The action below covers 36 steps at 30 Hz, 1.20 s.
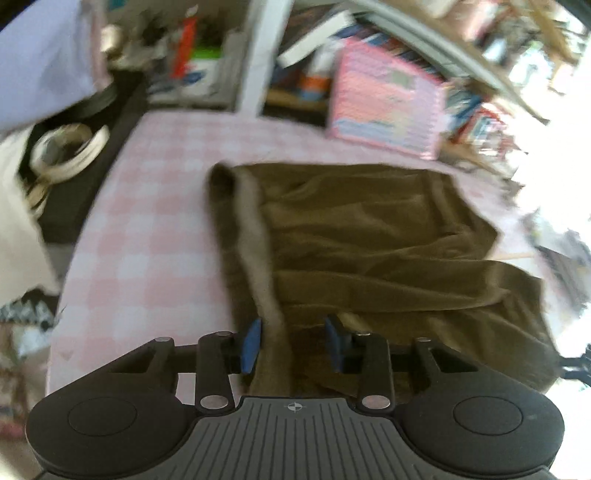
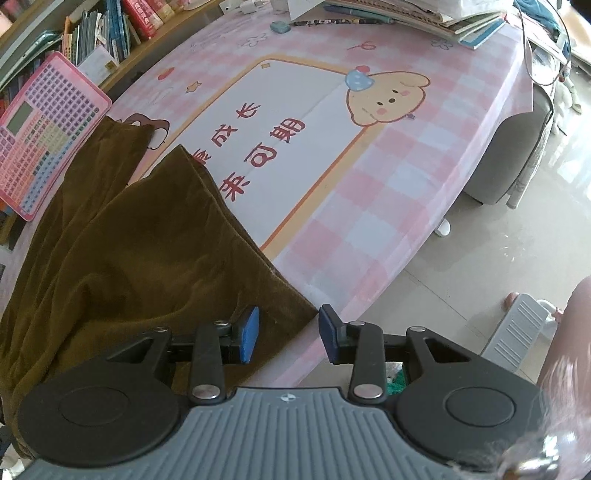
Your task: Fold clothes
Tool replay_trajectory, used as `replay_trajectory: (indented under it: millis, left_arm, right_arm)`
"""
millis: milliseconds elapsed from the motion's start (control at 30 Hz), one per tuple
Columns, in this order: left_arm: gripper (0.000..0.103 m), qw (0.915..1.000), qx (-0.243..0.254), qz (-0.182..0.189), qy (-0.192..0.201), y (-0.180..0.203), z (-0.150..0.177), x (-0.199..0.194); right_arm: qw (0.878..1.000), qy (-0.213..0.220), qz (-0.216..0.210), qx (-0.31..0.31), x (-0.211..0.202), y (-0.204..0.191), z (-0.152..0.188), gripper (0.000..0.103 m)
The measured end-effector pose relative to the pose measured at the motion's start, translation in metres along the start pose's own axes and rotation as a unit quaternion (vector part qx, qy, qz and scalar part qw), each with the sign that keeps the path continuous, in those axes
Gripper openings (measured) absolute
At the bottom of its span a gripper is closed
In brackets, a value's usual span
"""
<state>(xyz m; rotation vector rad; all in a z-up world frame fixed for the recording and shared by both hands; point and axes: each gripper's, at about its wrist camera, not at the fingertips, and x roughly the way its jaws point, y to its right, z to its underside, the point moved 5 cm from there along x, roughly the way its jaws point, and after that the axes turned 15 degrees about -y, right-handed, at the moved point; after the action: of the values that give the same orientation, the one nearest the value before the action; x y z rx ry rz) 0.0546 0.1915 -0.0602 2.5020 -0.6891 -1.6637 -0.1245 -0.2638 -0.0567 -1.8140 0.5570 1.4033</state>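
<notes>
A brown garment [image 1: 369, 240] lies spread and creased on the pink checked tablecloth [image 1: 147, 221]. In the left wrist view its paler hemmed edge runs down between the blue pads of my left gripper [image 1: 293, 343]; the pads stand apart from the cloth, so it is open. In the right wrist view the same garment [image 2: 129, 240] covers the left of the table [image 2: 406, 184], and its near corner points into the gap of my right gripper [image 2: 290, 336]. That gripper is also open, its pads clear of the cloth, at the table's front edge.
A pink toy keyboard [image 2: 40, 136] leans against a bookshelf behind the garment and also shows as the pink board [image 1: 388, 107]. Stacked books [image 2: 406, 14] sit at the far table edge. A grey seat [image 2: 517, 155] and a white step [image 2: 517, 332] stand on the floor to the right.
</notes>
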Motion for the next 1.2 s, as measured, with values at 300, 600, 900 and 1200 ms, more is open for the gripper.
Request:
replay_trajectory:
  millis: [300, 600, 900, 1200]
  left_arm:
    - [0.002, 0.9978, -0.059, 0.027, -0.013, -0.024, -0.003, 0.016]
    - [0.0, 0.9711, -0.115, 0.087, 0.19, -0.033, -0.118, -0.065]
    - [0.0, 0.9753, -0.039, 0.08, 0.202, -0.021, -0.072, -0.112]
    - [0.033, 0.9954, -0.061, 0.068, 0.029, -0.003, -0.043, 0.008]
  right_arm:
    - [0.999, -0.01, -0.03, -0.002, 0.004, -0.001, -0.002, 0.005]
    - [0.977, 0.111, -0.179, -0.033, -0.076, -0.081, -0.107, 0.003]
    - [0.985, 0.121, -0.12, -0.035, -0.091, -0.029, -0.104, 0.004]
    - [0.996, 0.054, -0.026, 0.07, 0.0, 0.039, -0.083, 0.009]
